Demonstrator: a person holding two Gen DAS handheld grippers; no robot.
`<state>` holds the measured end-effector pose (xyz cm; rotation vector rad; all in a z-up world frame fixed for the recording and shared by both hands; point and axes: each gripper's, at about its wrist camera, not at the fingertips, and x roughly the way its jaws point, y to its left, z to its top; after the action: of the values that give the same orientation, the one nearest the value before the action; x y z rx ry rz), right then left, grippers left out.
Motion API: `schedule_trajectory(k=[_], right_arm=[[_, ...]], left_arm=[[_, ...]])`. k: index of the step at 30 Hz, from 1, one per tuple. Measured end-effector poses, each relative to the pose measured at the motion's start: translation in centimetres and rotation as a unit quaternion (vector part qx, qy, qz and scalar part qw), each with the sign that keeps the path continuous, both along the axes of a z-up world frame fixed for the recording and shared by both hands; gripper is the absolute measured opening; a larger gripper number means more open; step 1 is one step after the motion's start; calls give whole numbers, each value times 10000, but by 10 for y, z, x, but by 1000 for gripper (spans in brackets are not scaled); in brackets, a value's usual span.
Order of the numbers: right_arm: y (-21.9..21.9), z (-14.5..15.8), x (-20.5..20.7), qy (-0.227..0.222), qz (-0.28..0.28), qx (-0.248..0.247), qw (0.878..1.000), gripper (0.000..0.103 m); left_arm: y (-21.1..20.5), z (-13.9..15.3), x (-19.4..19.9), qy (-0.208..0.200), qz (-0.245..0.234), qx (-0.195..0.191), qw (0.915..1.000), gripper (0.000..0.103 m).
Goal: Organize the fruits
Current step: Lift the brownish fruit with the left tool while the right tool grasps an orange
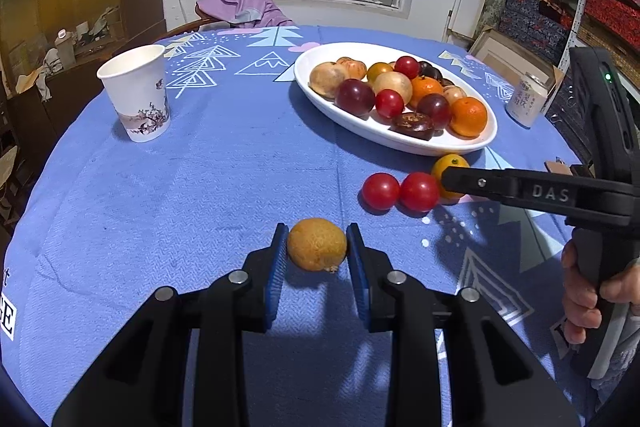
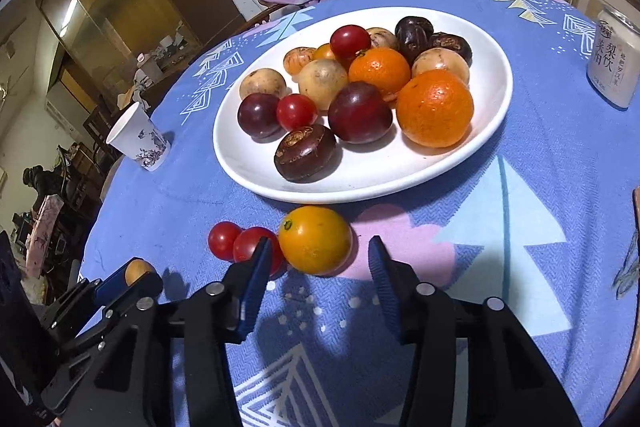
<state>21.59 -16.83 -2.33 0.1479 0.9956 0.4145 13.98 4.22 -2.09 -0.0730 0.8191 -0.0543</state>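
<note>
Your left gripper (image 1: 317, 247) clenches a rough yellow fruit (image 1: 317, 244) between its pads | your right gripper (image 2: 318, 259) gapes unclenched, an orange-yellow fruit (image 2: 315, 239) between its fingertips, nearer the left pad.

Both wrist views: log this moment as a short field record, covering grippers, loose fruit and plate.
left gripper: shut on a small tan fruit
right gripper: open, around a yellow-orange fruit, pads not pressing
loose on cloth: two red tomatoes
plate: white, oval, heaped with mixed fruit
also on table: paper cup, drink can
</note>
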Motion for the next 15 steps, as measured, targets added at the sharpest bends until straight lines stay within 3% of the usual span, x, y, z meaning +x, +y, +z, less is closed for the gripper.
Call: schedule_trajectory(k=[4,15], right_arm=[[1,-1,2,-6,-24,33,10000,39],[-13,6,-11,-135,47,233,9996,39]], left_arm=[[-1,-2,1,30,-10,17,10000,29],[-7,-8,2,104,-109,89,9998,29]])
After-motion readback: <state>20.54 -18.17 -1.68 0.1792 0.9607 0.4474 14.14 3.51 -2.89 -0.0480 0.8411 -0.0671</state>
